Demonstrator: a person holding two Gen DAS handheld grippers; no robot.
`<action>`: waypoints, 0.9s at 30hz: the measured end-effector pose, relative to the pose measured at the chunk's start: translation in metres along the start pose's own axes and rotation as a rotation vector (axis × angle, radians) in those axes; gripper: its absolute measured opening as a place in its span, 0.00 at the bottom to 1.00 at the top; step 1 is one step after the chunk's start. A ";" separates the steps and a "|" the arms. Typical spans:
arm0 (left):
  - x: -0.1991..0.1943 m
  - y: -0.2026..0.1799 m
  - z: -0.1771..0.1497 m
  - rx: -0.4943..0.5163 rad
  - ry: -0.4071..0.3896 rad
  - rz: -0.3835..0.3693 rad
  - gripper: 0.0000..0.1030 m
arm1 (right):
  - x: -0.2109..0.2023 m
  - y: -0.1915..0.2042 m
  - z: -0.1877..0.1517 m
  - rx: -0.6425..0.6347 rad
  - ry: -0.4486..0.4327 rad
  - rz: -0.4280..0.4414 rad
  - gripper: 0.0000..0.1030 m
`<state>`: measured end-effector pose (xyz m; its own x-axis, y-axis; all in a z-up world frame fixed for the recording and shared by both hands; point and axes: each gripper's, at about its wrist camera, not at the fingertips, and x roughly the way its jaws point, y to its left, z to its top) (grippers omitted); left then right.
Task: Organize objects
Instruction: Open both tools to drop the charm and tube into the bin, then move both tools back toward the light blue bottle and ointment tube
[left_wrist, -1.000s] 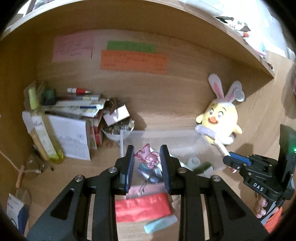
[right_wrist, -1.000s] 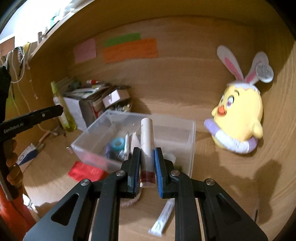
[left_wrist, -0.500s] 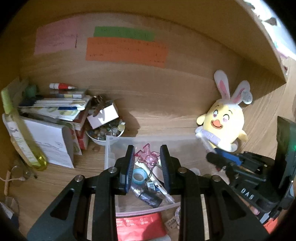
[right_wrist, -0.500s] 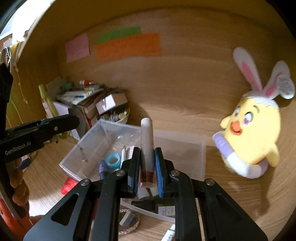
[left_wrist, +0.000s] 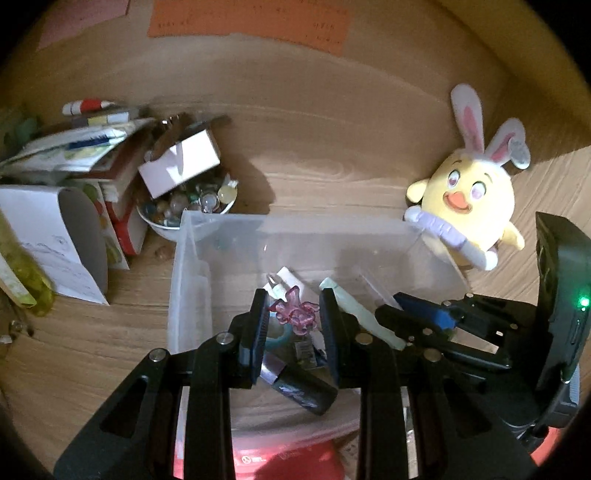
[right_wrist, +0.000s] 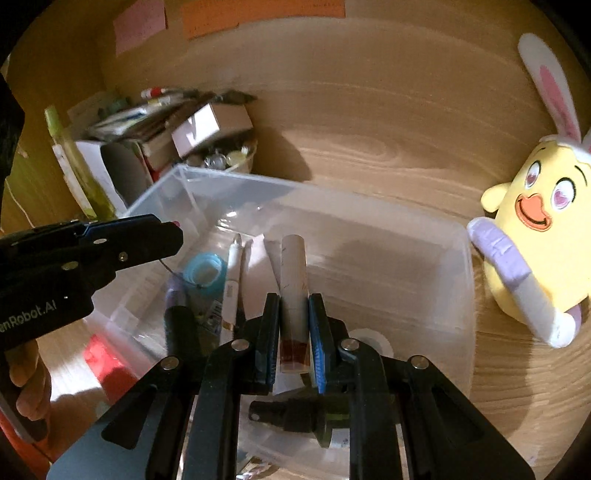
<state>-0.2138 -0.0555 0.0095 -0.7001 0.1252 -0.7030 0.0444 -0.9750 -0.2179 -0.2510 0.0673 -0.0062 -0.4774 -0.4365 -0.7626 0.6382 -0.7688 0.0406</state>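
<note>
The left claw (left_wrist: 293, 319) was clamped on a small pink translucent trinket (left_wrist: 295, 314), and the right claw (right_wrist: 293, 332) gripped a pale tube (right_wrist: 293, 291) with a dark red end. A second earlier both claws had been short of the clear plastic bin (left_wrist: 192, 258); now they had dropped forward and hung over its open top, above a blue tape roll (right_wrist: 205, 273) and a dark tube (left_wrist: 299, 387) already inside. Both items looked ready to be released into the bin. At two o'clock from the bin sat a yellow plush chick (left_wrist: 469, 199); at ten o'clock, a bowl of marbles (left_wrist: 192, 206) on the desk (left_wrist: 314, 155).
</note>
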 end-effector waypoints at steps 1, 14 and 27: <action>0.002 0.000 0.000 0.004 0.005 0.005 0.27 | 0.003 0.000 0.000 -0.005 0.008 -0.005 0.14; -0.005 0.000 -0.005 0.031 0.008 -0.003 0.50 | 0.000 0.003 0.000 -0.001 0.044 -0.014 0.25; -0.074 0.010 -0.046 0.067 -0.057 0.047 0.85 | -0.080 0.002 -0.032 -0.041 -0.094 -0.084 0.71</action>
<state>-0.1289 -0.0664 0.0280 -0.7382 0.0698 -0.6710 0.0318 -0.9899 -0.1380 -0.1919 0.1156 0.0346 -0.5831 -0.4149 -0.6985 0.6168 -0.7857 -0.0481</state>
